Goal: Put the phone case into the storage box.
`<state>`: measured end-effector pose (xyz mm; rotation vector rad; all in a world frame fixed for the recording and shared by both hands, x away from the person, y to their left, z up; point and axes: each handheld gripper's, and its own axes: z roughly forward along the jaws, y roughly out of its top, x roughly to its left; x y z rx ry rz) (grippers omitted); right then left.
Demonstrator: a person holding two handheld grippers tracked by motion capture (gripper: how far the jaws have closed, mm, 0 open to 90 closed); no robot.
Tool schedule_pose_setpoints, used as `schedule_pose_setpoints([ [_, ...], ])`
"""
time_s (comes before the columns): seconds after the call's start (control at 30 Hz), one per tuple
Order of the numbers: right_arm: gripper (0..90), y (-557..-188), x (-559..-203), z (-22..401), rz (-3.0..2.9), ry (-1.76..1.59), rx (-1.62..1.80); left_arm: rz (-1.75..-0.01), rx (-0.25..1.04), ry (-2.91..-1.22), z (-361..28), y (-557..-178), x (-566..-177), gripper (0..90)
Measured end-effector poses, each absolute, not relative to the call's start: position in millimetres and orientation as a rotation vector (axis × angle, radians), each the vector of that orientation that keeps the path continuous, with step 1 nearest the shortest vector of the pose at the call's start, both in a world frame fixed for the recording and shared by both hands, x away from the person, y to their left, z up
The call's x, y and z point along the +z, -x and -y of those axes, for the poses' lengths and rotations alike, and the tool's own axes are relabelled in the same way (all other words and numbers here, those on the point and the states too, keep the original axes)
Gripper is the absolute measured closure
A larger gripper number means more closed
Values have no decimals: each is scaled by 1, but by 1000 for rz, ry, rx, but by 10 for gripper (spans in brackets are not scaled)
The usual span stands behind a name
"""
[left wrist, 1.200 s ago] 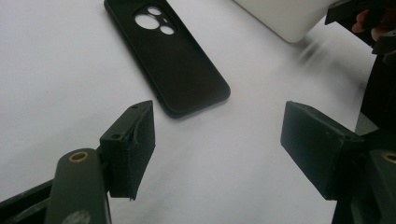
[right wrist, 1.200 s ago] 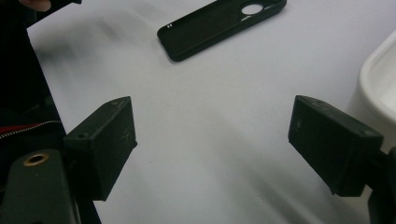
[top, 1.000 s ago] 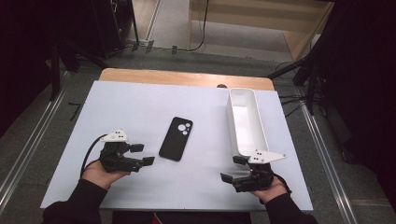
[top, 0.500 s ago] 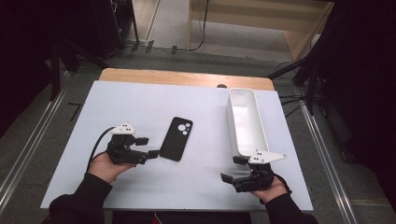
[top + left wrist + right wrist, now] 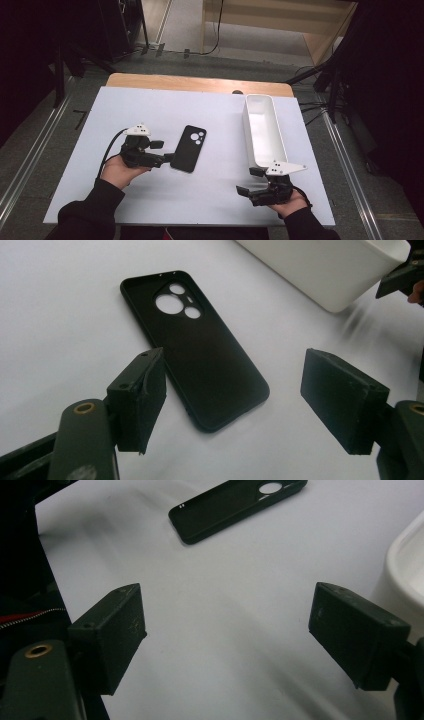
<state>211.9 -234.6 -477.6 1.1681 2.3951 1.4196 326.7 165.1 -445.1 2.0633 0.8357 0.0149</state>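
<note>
Your left gripper [image 5: 166,159] is sitting with its jaws spread wide and gripping nothing, just left of the black phone case [image 5: 189,148], which is lying flat near the middle of the white table [image 5: 150,105] with bare room all around its edges. Farther right, the white tray [image 5: 262,130] is running along the right edge, and your right gripper [image 5: 248,184] is resting open and empty just near of it.

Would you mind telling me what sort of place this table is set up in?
Probably a lab or recording workspace rather than a home: a white table top on bare grey floor, metal rails along both sides, cables trailing behind, and dark stands around. A wooden bench stands at the back.
</note>
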Motion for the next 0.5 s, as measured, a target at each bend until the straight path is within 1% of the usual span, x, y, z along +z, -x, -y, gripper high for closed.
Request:
schedule_pose_setpoints([
  [0.5,135,-212,-478,235,-2396,-1167,1420,-816,32,-2082,-143,-340,-441,259],
])
